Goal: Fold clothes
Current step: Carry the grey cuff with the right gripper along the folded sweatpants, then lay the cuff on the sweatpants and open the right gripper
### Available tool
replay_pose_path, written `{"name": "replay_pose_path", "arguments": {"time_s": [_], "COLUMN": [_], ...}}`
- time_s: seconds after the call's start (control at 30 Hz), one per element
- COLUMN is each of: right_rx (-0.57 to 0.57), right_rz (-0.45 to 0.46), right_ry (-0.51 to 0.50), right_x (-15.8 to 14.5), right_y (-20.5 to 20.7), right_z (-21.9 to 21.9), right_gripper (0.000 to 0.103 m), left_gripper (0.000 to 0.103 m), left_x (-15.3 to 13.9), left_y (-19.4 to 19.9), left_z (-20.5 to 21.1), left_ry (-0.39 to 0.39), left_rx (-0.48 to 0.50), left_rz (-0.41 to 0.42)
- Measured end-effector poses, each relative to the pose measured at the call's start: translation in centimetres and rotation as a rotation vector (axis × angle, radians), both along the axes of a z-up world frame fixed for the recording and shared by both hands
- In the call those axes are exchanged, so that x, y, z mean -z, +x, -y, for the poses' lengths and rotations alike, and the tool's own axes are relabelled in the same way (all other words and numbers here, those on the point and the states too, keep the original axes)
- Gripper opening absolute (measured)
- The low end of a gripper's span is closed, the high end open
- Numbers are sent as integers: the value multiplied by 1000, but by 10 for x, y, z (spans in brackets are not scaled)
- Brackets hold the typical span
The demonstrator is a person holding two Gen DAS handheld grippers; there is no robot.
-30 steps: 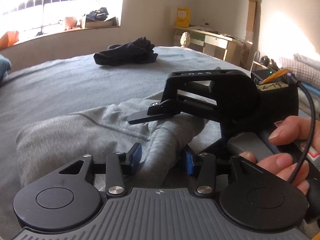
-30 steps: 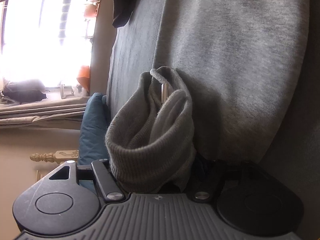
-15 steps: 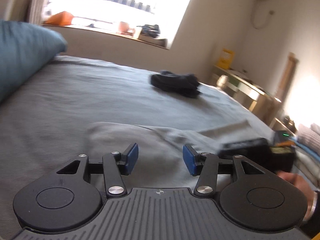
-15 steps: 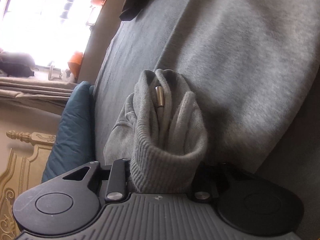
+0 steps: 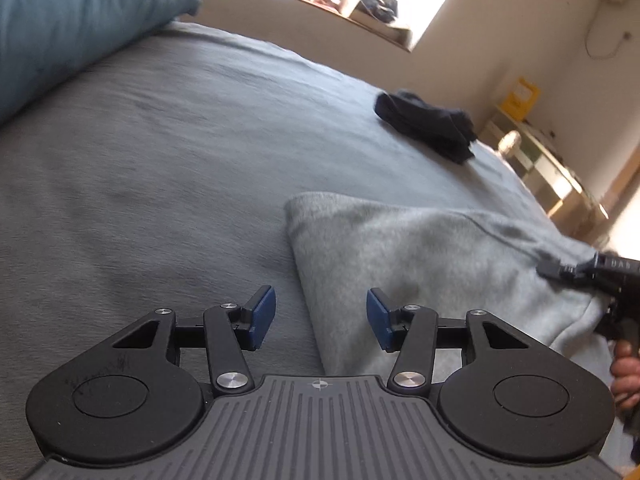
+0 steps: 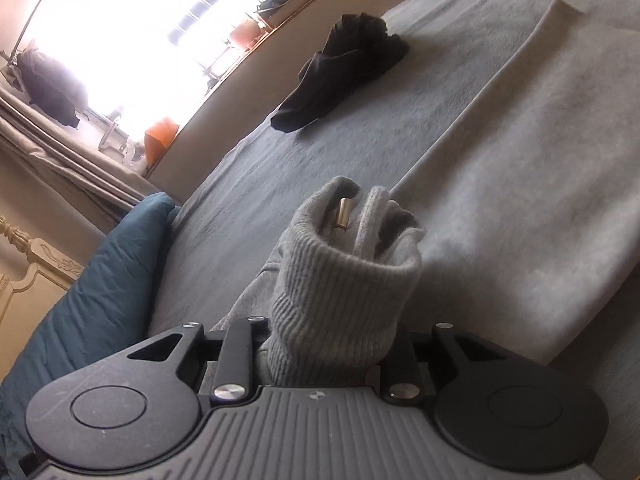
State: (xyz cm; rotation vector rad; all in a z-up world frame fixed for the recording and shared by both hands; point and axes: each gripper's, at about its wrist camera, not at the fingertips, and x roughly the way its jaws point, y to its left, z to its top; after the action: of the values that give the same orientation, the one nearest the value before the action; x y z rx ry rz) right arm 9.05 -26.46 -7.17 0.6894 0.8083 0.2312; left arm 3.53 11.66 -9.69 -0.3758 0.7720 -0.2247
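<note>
Pinching a bunched ribbed cuff (image 6: pixel 340 292) of the grey sweatshirt (image 5: pixel 420 264), the right gripper (image 6: pixel 320 354) has its jaws pressed onto the knit, and a metal drawstring tip (image 6: pixel 343 216) pokes up from the gathered cloth just beyond the fingers. In the left wrist view the left gripper (image 5: pixel 316 318) stands with its blue pads spread wide and nothing between them, poised just short of the sweatshirt's near edge, which runs from 6 o'clock up to a rounded corner near the middle of that view. At 3 o'clock there, a hand (image 5: pixel 626 372) carries the right gripper against the garment's far side.

The sweatshirt lies flattened on the grey bedspread (image 5: pixel 180 160), with one long straight edge running toward 1 o'clock in the right wrist view. My judgement: a fold is in hand, the cuff end being carried over the body. Next, the free left jaws would likely need to close on a hem or corner while the right lays its bundle flat.

Farther off, a dark garment (image 5: pixel 428 126) sits crumpled at 1 o'clock, and a blue pillow (image 5: pixel 72 20) at 11 o'clock.
</note>
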Motion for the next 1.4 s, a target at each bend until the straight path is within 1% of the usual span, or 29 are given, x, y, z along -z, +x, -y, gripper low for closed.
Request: {"name": "replay_pose_path", "arguments": {"time_s": [0.2,0.33,0.43,0.6,0.8,1.0,1.23,1.4], "right_rx": [11,43,69,87,145,198,309,379], "right_rz": [35,46,55,75,86,89,81,71], "right_ry": [-115,-185,-219,-280,-337,-381,-390,-356], "right_x": [-2,0,1,-5,-8,-6,-7,2], "right_y": [3,10,14,28,44,55,63,62], "right_z": [37,57,74,97,129,157,201,232], "right_gripper": [27,27,27,26,26,25,25,25], "left_gripper": [51,51,51,51,51,51,51,51], "left_x": [9,9,9,10,10,11,13,15], "left_y": [10,19,29,41,50,58,71,79], "left_z": [40,61,78,99,120,135,149,158], "left_ry": [82,111,141,173,185,171,146,134], "left_rx": [91,138,177,214,261,301,335,347], "left_rz": [-1,5,10,16,30,38,28,15]}}
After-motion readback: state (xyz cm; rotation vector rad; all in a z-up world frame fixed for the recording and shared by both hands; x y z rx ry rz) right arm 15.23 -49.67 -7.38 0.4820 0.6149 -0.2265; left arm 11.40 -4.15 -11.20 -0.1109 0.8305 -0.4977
